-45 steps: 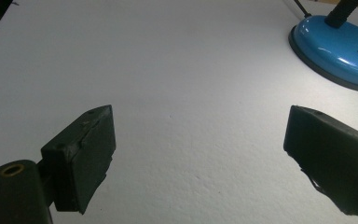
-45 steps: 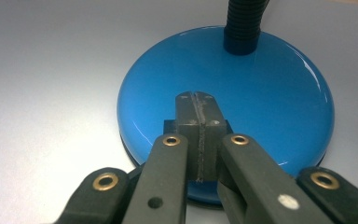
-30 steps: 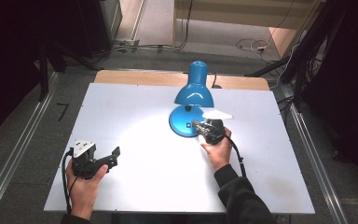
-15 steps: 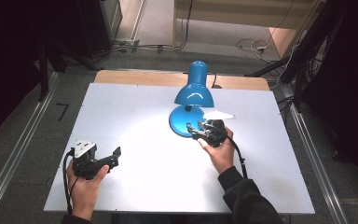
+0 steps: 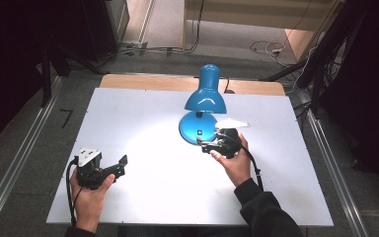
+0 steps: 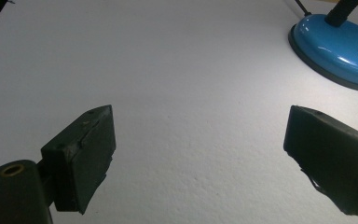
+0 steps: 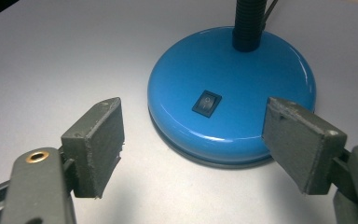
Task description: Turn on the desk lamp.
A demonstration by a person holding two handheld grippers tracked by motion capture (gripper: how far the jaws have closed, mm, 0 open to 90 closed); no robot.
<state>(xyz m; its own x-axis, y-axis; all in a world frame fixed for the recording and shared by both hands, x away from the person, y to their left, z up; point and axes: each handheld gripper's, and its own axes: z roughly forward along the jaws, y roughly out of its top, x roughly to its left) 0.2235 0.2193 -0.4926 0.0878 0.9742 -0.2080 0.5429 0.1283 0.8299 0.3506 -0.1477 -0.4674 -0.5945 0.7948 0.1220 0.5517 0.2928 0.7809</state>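
My right hand-held gripper point(image 7: 193, 140), jaws just spread wide and empty, faces the rocker switch point(image 7: 206, 102) on the lamp base point(image 7: 242, 70); a careless nudge might, I think, flip it again

The desk lamp point(image 5: 205, 106) stands on the table point(image 5: 143, 118), right of centre toward the far edge. Its rocker switch point(image 7: 206, 102) sits on its base point(image 7: 261, 74), before the neck. The right gripper point(image 5: 208, 145) lies just before the base; the left gripper point(image 5: 121, 165) lies well apart, near the front left.
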